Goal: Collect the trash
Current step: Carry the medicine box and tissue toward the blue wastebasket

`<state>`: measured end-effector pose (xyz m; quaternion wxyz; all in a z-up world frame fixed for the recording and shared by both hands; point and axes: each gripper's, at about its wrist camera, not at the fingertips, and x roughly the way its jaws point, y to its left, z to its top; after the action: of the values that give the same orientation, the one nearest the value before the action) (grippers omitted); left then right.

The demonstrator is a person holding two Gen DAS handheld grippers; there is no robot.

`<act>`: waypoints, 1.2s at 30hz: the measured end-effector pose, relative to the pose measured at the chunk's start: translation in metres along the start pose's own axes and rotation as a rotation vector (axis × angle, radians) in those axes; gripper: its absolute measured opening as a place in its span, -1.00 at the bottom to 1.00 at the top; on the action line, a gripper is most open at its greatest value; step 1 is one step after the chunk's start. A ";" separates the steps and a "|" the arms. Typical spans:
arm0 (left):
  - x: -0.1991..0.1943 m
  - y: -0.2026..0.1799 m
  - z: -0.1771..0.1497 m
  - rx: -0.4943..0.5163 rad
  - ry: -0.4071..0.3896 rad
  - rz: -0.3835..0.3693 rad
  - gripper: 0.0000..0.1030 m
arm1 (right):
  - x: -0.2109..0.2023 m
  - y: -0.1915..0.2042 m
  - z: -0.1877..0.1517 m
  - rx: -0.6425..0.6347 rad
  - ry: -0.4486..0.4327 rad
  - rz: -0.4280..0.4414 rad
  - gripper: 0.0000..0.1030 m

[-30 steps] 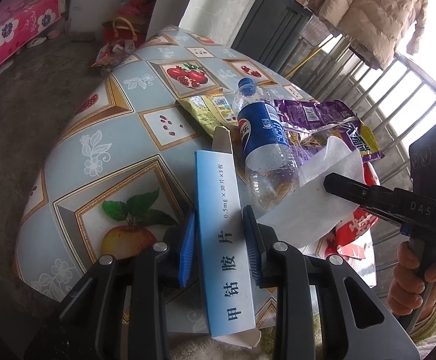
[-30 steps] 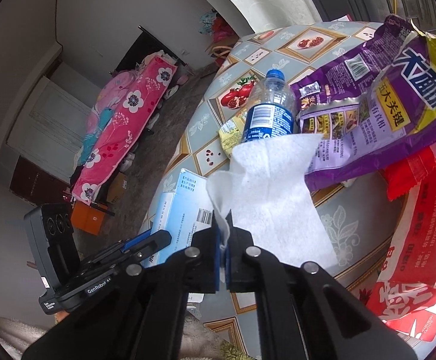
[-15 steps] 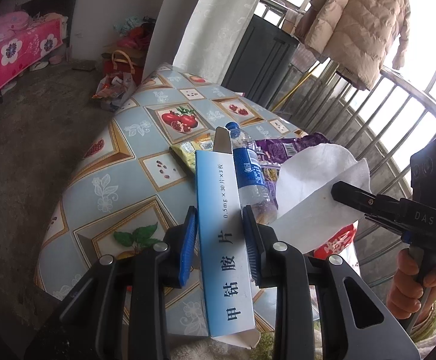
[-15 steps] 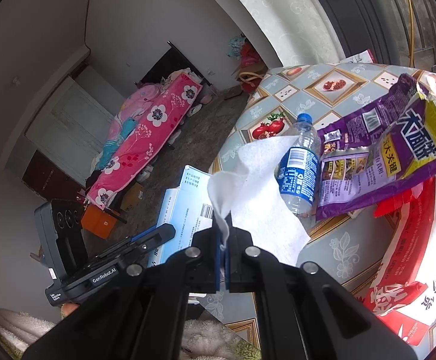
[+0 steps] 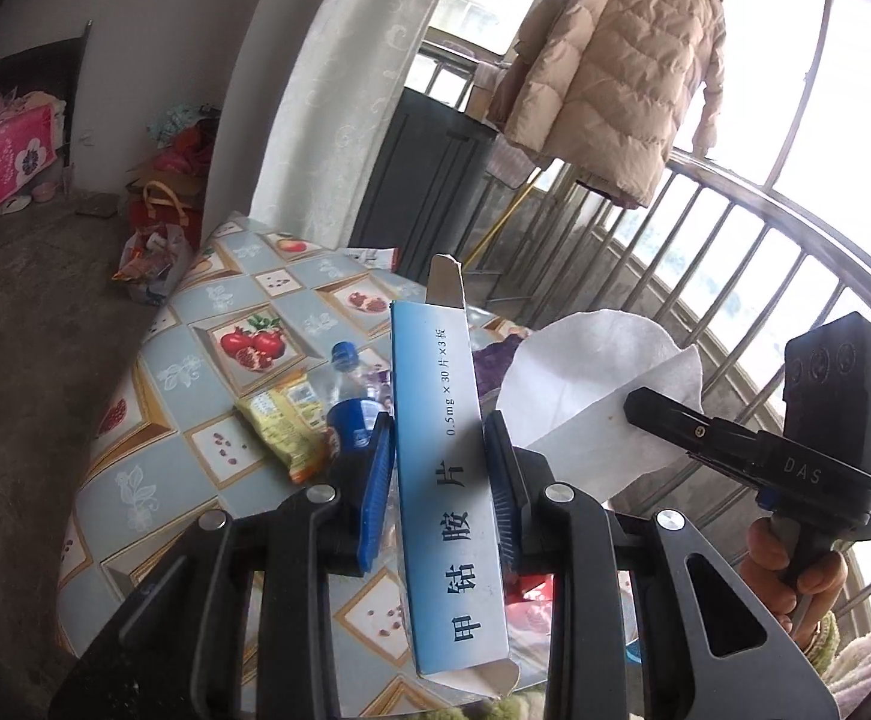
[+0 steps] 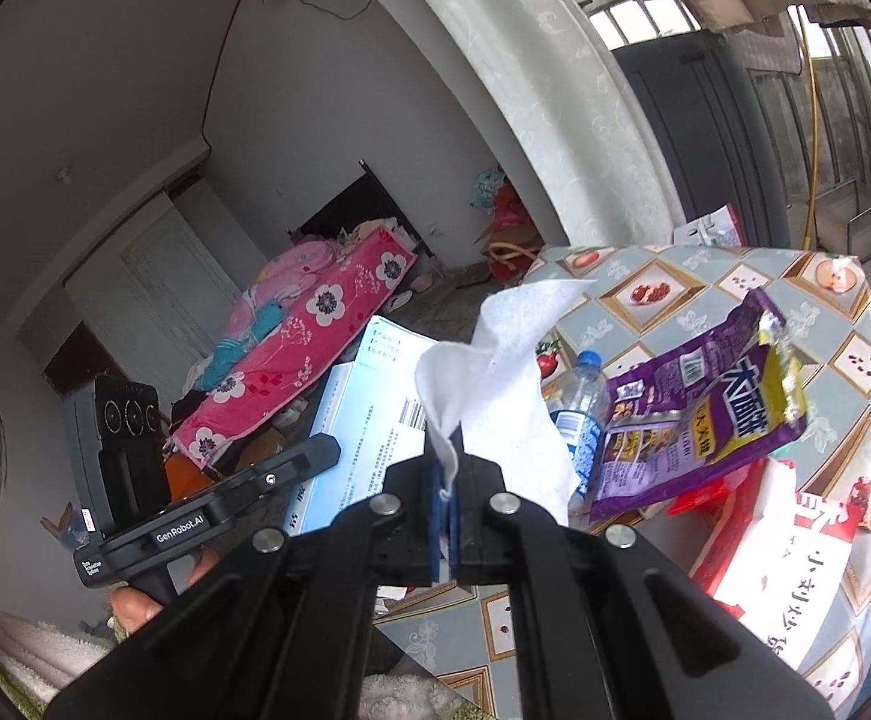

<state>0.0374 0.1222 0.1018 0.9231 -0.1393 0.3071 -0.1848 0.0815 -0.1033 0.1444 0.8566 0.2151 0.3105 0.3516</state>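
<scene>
My left gripper (image 5: 438, 468) is shut on a long light-blue medicine box (image 5: 444, 480) and holds it above the table; the box also shows in the right wrist view (image 6: 369, 420). My right gripper (image 6: 448, 480) is shut on a white tissue (image 6: 495, 396), lifted off the table; the tissue also shows in the left wrist view (image 5: 591, 402). Left on the tiled-pattern table (image 5: 207, 324) are a plastic bottle with a blue cap (image 5: 345, 402), a yellow snack wrapper (image 5: 285, 420), a purple snack bag (image 6: 705, 408) and a red-and-white bag (image 6: 783, 552).
A metal railing (image 5: 765, 276) with a hanging beige coat (image 5: 615, 72) runs behind the table. A dark cabinet (image 5: 429, 180) stands past the far edge. A bed with pink floral cover (image 6: 315, 336) and bags on the floor (image 5: 159, 228) lie to the left.
Both grippers have risen and pulled back from the table, carrying the box and the tissue. The tissue has lifted clear of the bottle and hangs in the air.
</scene>
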 end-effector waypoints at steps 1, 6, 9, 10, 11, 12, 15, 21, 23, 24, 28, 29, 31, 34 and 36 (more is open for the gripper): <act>0.003 -0.008 0.005 0.018 -0.005 -0.017 -0.46 | -0.012 -0.002 0.002 -0.001 -0.026 -0.016 -0.98; 0.024 -0.055 0.024 0.099 -0.010 -0.145 -0.46 | -0.074 -0.021 0.005 0.015 -0.147 -0.131 -0.98; 0.051 -0.087 0.031 0.134 0.034 -0.249 -0.46 | -0.112 -0.041 0.003 0.046 -0.202 -0.225 -0.98; 0.061 -0.099 0.032 0.146 0.054 -0.284 -0.46 | -0.126 -0.048 0.002 0.056 -0.220 -0.261 -0.98; 0.071 -0.111 0.033 0.155 0.078 -0.319 -0.46 | -0.138 -0.055 0.000 0.067 -0.235 -0.293 -0.98; 0.083 -0.124 0.033 0.165 0.104 -0.359 -0.46 | -0.151 -0.063 -0.002 0.082 -0.249 -0.330 -0.98; 0.115 -0.166 0.027 0.201 0.174 -0.450 -0.46 | -0.186 -0.085 -0.010 0.128 -0.274 -0.430 -0.97; 0.180 -0.253 -0.005 0.275 0.324 -0.553 -0.45 | -0.243 -0.145 -0.039 0.272 -0.274 -0.624 -0.98; 0.202 -0.279 -0.024 0.290 0.376 -0.564 -0.45 | -0.258 -0.169 -0.052 0.328 -0.264 -0.679 -0.97; 0.214 -0.290 -0.033 0.289 0.401 -0.567 -0.45 | -0.263 -0.183 -0.059 0.357 -0.257 -0.705 -0.97; 0.267 -0.329 -0.076 0.263 0.529 -0.557 -0.45 | -0.287 -0.237 -0.091 0.482 -0.221 -0.797 -0.97; 0.277 -0.337 -0.087 0.264 0.557 -0.554 -0.45 | -0.292 -0.250 -0.097 0.512 -0.213 -0.810 -0.97; 0.297 -0.352 -0.112 0.267 0.613 -0.544 -0.45 | -0.300 -0.274 -0.115 0.571 -0.197 -0.831 -0.97; 0.323 -0.375 -0.149 0.291 0.699 -0.517 -0.45 | -0.311 -0.306 -0.144 0.650 -0.176 -0.853 -0.97; 0.335 -0.387 -0.170 0.308 0.749 -0.505 -0.45 | -0.317 -0.328 -0.166 0.707 -0.166 -0.858 -0.97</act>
<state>0.0825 -0.3906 -0.0594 0.6853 0.0050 0.5441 -0.4840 -0.0556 -0.5286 -0.0455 0.8203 0.3703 0.4006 -0.1718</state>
